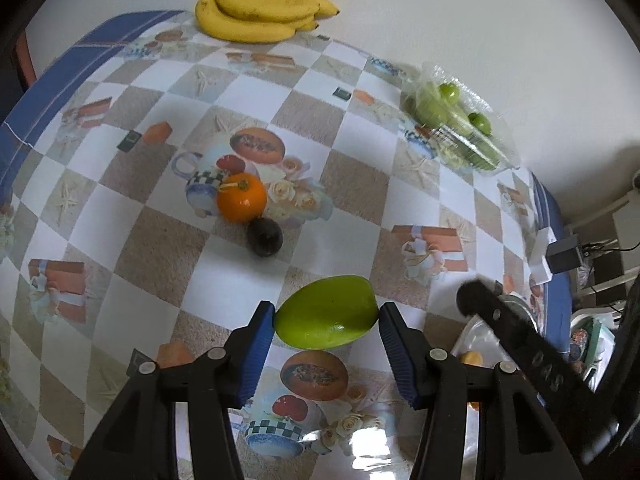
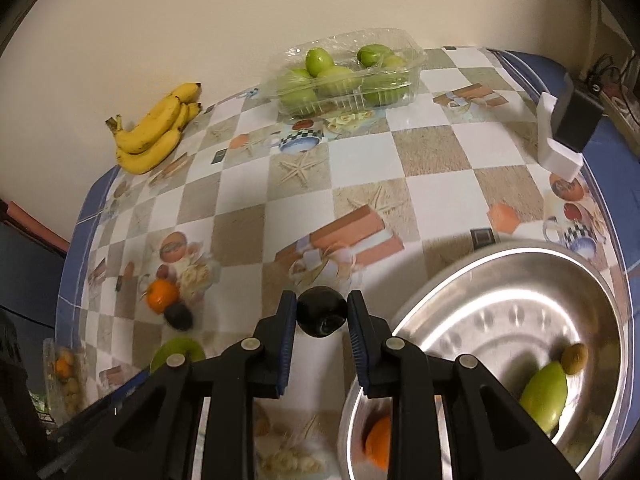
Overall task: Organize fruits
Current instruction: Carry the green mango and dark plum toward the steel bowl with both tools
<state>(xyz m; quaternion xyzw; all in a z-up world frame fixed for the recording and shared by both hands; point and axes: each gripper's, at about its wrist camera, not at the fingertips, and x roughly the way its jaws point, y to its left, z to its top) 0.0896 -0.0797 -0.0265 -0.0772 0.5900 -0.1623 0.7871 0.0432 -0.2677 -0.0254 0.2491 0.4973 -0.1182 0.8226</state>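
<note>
left hand-held gripper (image 1: 326, 322) pinches a green mango (image 1: 326, 312) between its blue pads, held above the surface (image 1: 160, 240) near its front edge; both pads touch the fruit's ends. right hand-held gripper (image 2: 322, 316) pinches a dark round fruit (image 2: 321, 311), pads pressed against both its sides, just beside the rim of a metal bowl (image 2: 500, 252) that stands at the front right corner of the surface. inside the bowl lie a second green mango (image 2: 546, 396), a small brown fruit (image 2: 575, 357) touching it, and an orange fruit (image 2: 378, 440) partly hidden behind the right gripper's frame. toward the middle of the surface an orange (image 1: 241, 197) with a short stem sits touching a dark avocado (image 1: 264, 237). a bunch of bananas (image 1: 260, 16) lies at the far left edge against the wall. a clear plastic tray of green fruits (image 2: 348, 74) stands at the far edge, well apart from the bananas. a black device on a white stand (image 2: 566, 132) sits at the right edge. in the left wrist view the right gripper's black arm crosses the lower right, over the bowl
</note>
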